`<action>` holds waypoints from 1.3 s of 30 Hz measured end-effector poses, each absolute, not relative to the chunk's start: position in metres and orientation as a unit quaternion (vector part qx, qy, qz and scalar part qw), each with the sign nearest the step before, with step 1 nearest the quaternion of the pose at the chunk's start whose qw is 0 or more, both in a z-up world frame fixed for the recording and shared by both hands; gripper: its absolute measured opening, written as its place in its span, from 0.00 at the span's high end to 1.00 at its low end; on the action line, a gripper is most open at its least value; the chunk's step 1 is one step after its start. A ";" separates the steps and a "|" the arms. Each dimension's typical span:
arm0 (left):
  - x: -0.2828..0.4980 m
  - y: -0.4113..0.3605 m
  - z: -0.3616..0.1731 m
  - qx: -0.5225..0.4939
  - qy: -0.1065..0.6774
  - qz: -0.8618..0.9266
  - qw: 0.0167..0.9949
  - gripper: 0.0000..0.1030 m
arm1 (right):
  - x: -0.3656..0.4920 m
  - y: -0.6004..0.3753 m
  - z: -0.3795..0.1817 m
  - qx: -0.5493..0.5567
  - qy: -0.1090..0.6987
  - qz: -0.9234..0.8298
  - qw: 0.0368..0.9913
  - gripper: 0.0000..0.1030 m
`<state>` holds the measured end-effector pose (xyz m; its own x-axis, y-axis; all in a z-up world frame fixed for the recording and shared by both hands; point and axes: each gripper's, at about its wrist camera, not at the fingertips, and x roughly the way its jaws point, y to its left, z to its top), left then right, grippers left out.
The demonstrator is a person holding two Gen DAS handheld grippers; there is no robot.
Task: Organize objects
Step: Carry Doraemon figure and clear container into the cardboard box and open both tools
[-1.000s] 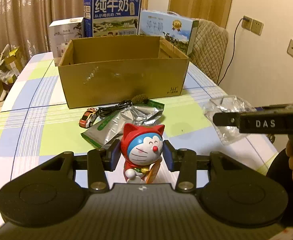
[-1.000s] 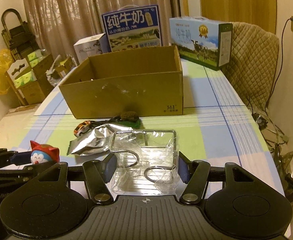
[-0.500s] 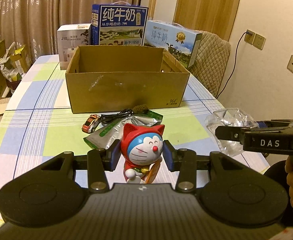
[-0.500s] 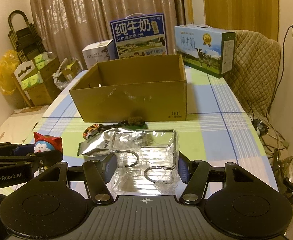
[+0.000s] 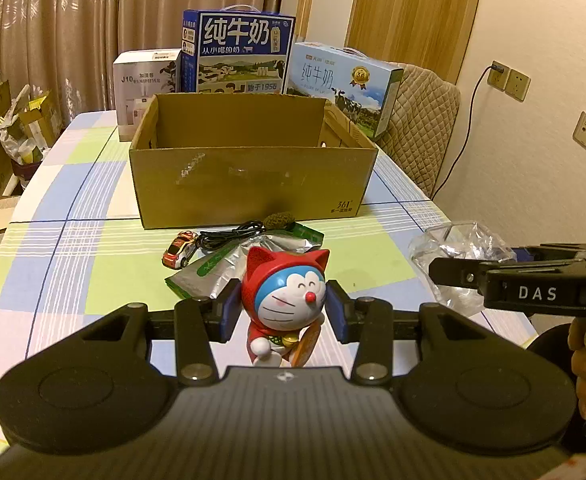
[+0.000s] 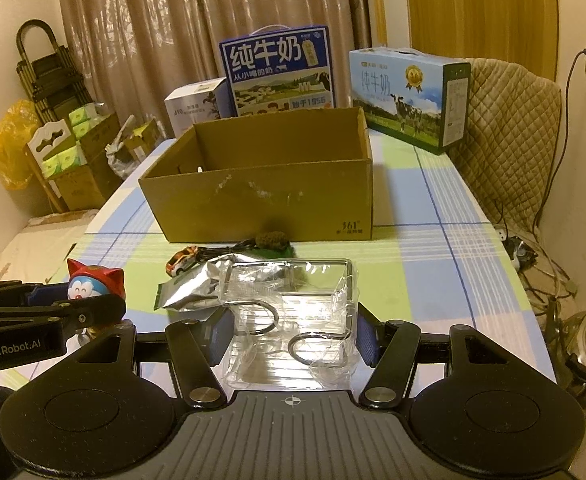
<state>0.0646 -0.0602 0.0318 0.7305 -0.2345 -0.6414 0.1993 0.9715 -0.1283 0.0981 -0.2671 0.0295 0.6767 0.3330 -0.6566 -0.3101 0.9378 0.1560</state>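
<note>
In the left wrist view, the left tool (image 5: 284,312) is clamped on a toy figure (image 5: 284,300) with a red hood, its blue pads pressed against the sides of the round head. The figure hangs above the table (image 5: 73,264), short of the open cardboard box (image 5: 253,184). A round, smooth head is a poor thing to pinch: I judge it could twist or slide down between the pads on the way to the box, and the body below the pads is unsupported. Between figure and box lie a toy car (image 5: 179,249), a black cable (image 5: 229,237) and a foil packet (image 5: 229,265); a low carry could knock them about. The box's near wall stands tall, so the figure could strike its rim unless it is lifted clear.

In the right wrist view, the right tool (image 6: 291,332) is closed on a clear plastic package (image 6: 293,312) with wire hooks inside, also held above the table near its front edge. The wrap is thin and crumpled, so the pads may grip only film; I think the contents could shift or the wrap could tear or slip free. The left tool (image 6: 49,312) with the figure sits just to the left at about the same height. If both head for the box together, they could bump over the opening.
</note>
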 end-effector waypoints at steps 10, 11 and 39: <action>0.068 -0.060 0.029 -0.026 0.350 -0.118 0.929 0.62 | 0.102 -0.266 0.025 0.014 0.367 0.175 0.914 0.44; 0.070 -0.060 0.029 -0.026 0.351 -0.119 0.929 0.62 | 0.103 -0.266 0.024 0.013 0.368 0.175 0.913 0.44; 0.269 -0.006 0.091 -0.022 0.323 -0.124 0.938 0.62 | 0.292 -0.220 0.076 -0.012 0.334 0.214 0.918 0.44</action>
